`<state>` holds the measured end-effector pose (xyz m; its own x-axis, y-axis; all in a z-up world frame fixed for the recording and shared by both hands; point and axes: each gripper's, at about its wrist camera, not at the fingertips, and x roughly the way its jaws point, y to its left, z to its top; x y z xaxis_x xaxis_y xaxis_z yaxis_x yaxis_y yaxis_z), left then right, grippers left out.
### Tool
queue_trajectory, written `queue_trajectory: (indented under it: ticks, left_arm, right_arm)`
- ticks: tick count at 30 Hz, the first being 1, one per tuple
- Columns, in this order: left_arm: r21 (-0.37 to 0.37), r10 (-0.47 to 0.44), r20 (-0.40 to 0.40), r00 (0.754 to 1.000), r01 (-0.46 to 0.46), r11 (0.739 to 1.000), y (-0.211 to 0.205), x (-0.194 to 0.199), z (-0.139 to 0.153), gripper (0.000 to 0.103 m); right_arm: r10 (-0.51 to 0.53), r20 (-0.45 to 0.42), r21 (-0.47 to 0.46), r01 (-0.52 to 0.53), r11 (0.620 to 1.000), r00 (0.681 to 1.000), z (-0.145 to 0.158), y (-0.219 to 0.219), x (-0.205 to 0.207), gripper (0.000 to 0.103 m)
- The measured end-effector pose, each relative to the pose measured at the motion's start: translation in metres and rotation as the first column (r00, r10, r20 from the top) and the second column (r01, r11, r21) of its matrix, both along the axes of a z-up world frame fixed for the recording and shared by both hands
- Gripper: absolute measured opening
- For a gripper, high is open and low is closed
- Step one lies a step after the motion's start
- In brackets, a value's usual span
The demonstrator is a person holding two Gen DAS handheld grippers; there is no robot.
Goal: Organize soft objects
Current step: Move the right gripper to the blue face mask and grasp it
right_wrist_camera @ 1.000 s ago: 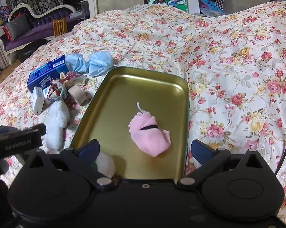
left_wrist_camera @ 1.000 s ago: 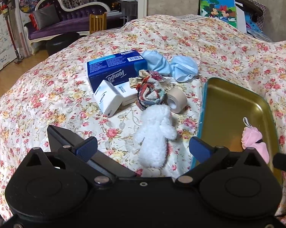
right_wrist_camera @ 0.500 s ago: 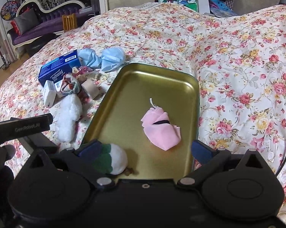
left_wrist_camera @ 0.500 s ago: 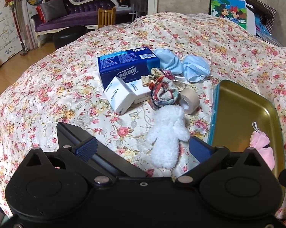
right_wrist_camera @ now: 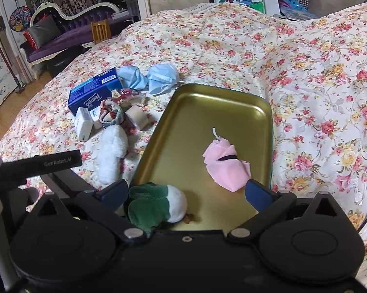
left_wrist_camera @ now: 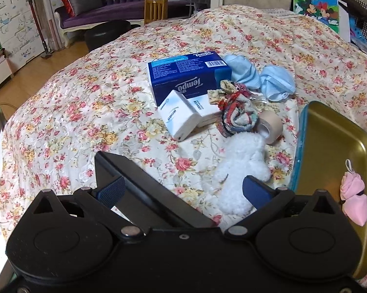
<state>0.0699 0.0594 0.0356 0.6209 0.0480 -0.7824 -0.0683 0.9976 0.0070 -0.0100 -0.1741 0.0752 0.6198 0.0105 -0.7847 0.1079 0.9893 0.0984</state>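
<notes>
A gold metal tray (right_wrist_camera: 232, 107) lies on the flowered bedspread; it also shows in the left wrist view (left_wrist_camera: 330, 131). A pink soft pouch (right_wrist_camera: 226, 166) and a green-and-white plush (right_wrist_camera: 159, 206) lie in it. A white fluffy plush (left_wrist_camera: 242, 168) lies left of the tray, also in the right wrist view (right_wrist_camera: 111, 152). A patterned rolled cloth (left_wrist_camera: 239, 117) and two light blue face masks (left_wrist_camera: 261, 78) lie beyond it. My left gripper (left_wrist_camera: 183, 193) is open above the bedspread near the white plush. My right gripper (right_wrist_camera: 187, 193) is open over the tray's near end, empty.
A blue Tempo tissue box (left_wrist_camera: 186, 75), white tissue packs (left_wrist_camera: 178, 117) and a beige tape roll (left_wrist_camera: 270, 127) lie among the soft things. A sofa, a chair and wooden floor lie beyond the bed's left edge. Picture books lean at the back.
Both grippers have drawn back and shifted left. The green-and-white plush has come into the right wrist view, lying in the tray by the left finger.
</notes>
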Motion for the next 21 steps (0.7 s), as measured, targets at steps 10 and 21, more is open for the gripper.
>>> queue_trajectory:
  ticks: [10,21]
  left_arm:
    - [0.013,0.038,0.022,0.999,-0.038,0.999,0.029,0.035,0.029,0.099]
    - [-0.066,0.193,-0.052,0.98,-0.196,0.978,0.06,0.088,0.02,0.099]
  right_arm:
    - [0.053,0.008,0.009,-0.053,0.999,0.999,0.005,0.005,0.014,0.103]
    - [0.095,-0.001,-0.008,-0.095,0.995,0.995,0.004,0.013,0.05,0.103]
